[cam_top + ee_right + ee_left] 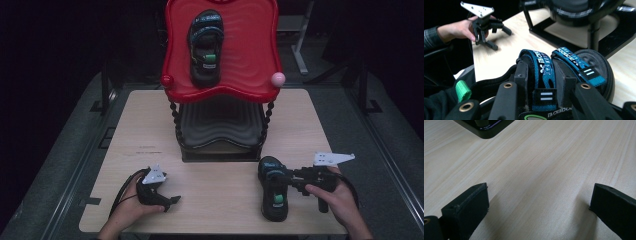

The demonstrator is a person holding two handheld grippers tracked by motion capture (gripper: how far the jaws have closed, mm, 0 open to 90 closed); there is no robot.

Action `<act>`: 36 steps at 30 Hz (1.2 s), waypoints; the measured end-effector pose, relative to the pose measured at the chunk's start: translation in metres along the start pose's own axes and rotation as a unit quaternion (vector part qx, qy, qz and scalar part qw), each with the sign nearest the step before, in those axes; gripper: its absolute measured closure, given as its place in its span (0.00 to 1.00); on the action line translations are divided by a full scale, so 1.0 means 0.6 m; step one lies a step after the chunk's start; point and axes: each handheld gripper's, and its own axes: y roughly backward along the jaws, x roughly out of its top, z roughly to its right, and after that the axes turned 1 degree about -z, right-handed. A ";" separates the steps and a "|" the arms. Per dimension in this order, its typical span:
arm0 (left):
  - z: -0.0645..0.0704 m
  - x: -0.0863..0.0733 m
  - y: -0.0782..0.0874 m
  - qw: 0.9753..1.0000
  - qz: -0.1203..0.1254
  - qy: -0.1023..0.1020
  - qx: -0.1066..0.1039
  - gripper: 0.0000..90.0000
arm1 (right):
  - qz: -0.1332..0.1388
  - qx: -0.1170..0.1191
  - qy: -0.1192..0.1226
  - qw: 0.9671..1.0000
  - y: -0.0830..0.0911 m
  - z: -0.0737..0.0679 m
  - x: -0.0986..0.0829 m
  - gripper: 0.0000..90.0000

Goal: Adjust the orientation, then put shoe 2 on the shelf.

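Note:
A black sandal with blue straps [205, 47] lies on the top red tray [220, 92] of a two-tier stand. Its twin [273, 192] rests on the table near the front right. My right gripper [281, 178] reaches in from the right and is shut on the nearer blue strap [544, 68] of that sandal [590, 62], one jaw on each side of the strap. My left gripper [172, 200] sits low at the front left, jaws wide apart over bare wood [539, 205] with nothing between them. The right gripper view also shows the left gripper [501, 38] across the table.
The stand's black lower tray [220, 125] and base occupy the table's middle back; a corner of the base [486, 130] lies ahead of my left gripper. A pink ball [278, 78] and a red ball [166, 80] cap the front posts. The table's front edge is close to both hands.

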 end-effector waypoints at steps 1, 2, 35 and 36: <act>0.000 0.000 0.000 1.000 0.000 0.000 0.000 0.01 | 0.004 -0.002 0.001 1.000 0.005 -0.001 0.004 0.74; 0.000 0.000 0.000 1.000 0.000 0.000 0.000 0.01 | 0.010 -0.003 0.004 1.000 0.010 -0.002 0.007 0.74; 0.000 0.000 0.000 1.000 -0.001 0.000 0.000 0.01 | 0.106 -0.053 0.041 0.992 0.131 -0.024 0.174 0.75; 0.000 0.000 0.000 1.000 -0.001 0.000 0.000 0.01 | 0.109 -0.054 0.044 0.992 0.134 -0.024 0.181 0.75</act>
